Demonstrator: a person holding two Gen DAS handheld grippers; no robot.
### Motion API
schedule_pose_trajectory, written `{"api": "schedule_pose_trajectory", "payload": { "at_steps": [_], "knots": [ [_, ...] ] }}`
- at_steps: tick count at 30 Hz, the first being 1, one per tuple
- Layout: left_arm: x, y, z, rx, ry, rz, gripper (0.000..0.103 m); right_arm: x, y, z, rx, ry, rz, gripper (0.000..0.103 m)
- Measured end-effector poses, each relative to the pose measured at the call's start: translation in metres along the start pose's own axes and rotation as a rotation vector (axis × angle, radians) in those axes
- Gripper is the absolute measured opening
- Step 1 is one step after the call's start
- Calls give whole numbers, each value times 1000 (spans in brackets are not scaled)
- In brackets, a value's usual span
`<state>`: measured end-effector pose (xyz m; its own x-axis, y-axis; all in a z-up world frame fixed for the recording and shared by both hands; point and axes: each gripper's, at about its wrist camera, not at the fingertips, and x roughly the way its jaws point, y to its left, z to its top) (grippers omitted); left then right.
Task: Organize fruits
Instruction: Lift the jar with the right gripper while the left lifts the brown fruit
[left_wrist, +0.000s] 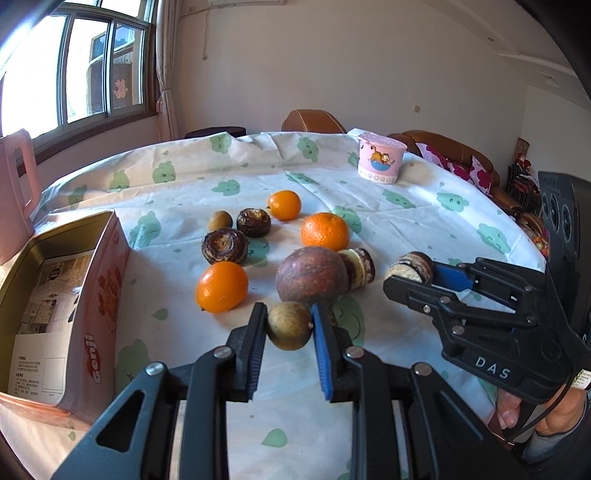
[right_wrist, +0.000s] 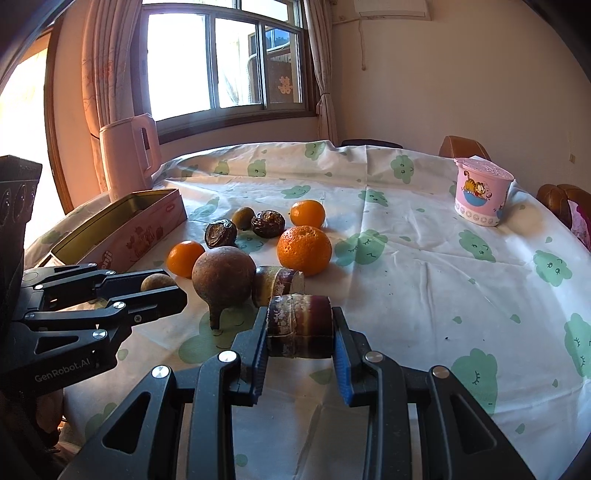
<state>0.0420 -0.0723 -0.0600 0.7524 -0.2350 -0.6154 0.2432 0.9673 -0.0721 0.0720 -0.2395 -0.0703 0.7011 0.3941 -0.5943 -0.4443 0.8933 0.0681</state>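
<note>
Left wrist view shows the left gripper pinching a small tan-brown round fruit: both blue pads press its sides, and it sits just above the cloud-print tablecloth, nearest the camera of all the fruit. Just beyond it lies the large brown-purple round fruit, with its stalk pointing down in the right wrist view. The right gripper is clamped on a short purple-and-cream cut stalk piece, held by its two flat ends at the near right of the fruit group.

Counted across both views: three orange citrus fruits, the biggest a mandarin, and two smaller smooth ones; two dark ridged corms; two small tan fruits, the held one and another at the far left; one large brown-purple fruit; two cut stalk pieces, the held one and a second touching the big fruit. One open pink tin stands left of the fruit, one pink kettle behind it, and one pink cartoon cup far off to the right.

The tin's near corner is cut off by the frame edge; printed paper lines its inside. The person's hand shows only partly under the right gripper.
</note>
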Motion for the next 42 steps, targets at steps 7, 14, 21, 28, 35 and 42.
{"api": "schedule_pose_trajectory", "payload": {
  "at_steps": [7,14,21,28,35,42],
  "knots": [
    [-8,0,0,-1,-62,27,26,-4,-1,-1,0,-33,13,33],
    [-12,0,-1,-3,-96,37,26,-7,0,-2,-8,-64,15,33],
    [-15,0,-2,-5,-123,50,26,-13,1,-4,-11,-101,21,33],
    [-19,0,-4,-10,-145,63,26,-18,3,-5,-21,-134,18,33],
    [-23,2,-5,-18,-166,70,26,-22,6,-7,-42,-171,4,33],
    [-26,1,-6,-12,-194,89,26,-28,7,-9,-47,-212,7,33]
  ]
}}
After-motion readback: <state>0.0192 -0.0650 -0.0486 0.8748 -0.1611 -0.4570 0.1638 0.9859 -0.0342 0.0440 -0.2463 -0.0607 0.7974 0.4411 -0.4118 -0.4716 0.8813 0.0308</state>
